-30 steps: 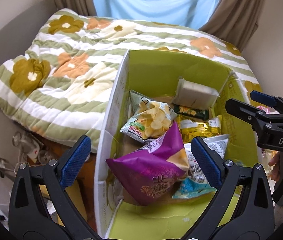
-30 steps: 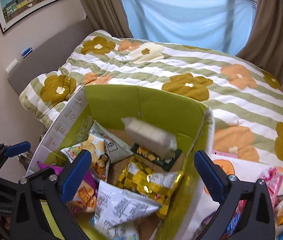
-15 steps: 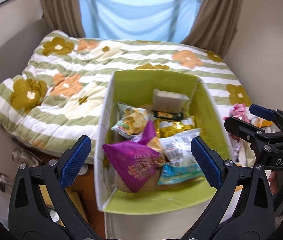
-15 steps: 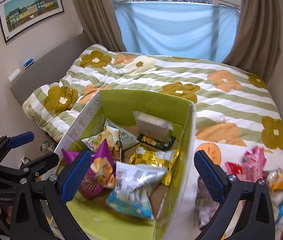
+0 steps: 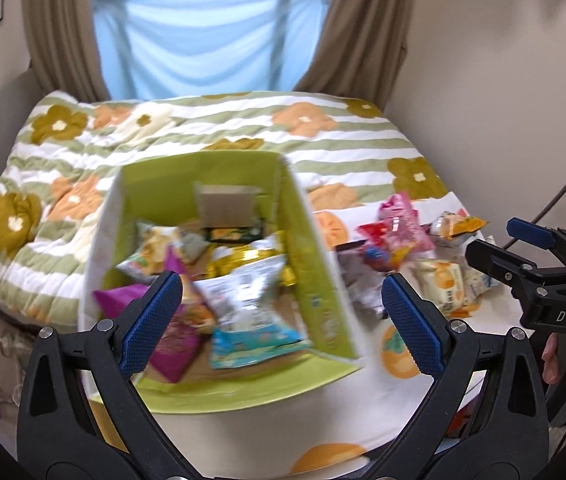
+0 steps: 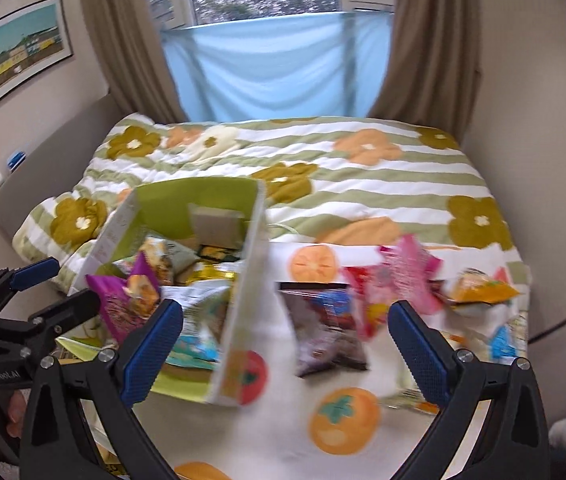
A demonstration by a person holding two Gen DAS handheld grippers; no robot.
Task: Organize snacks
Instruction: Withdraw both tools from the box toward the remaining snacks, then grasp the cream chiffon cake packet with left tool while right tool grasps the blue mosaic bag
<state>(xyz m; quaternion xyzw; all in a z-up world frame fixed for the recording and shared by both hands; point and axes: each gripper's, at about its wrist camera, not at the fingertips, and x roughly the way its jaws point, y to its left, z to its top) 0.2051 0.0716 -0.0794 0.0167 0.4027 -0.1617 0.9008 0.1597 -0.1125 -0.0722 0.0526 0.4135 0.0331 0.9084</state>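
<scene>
A green-lined cardboard box [image 5: 203, 184] [image 6: 251, 240] sits on the near end of the bed and holds several snack bags, among them a purple bag [image 5: 171, 340] [image 6: 123, 312], a white and blue bag [image 5: 243, 308] and a gold bag [image 5: 243, 260]. Loose snacks lie right of the box: a dark bag [image 6: 327, 332], a pink bag [image 5: 399, 224] [image 6: 411, 276] and an orange-yellow bag [image 5: 457, 226] [image 6: 479, 292]. My left gripper [image 5: 281, 320] is open and empty above the box's near end. My right gripper [image 6: 285, 344] is open and empty, hovering before the dark bag.
A striped flower quilt [image 5: 163, 132] [image 6: 363, 184] covers the far bed. A white cloth with orange fruit prints [image 6: 343, 416] lies under the loose snacks. Curtains and a window stand behind. Walls close in on both sides. A framed picture [image 6: 15, 52] hangs left.
Both grippers have pulled back and up from the box and swung right, so the loose snacks beside the box have come into view. Both stay open and empty.
</scene>
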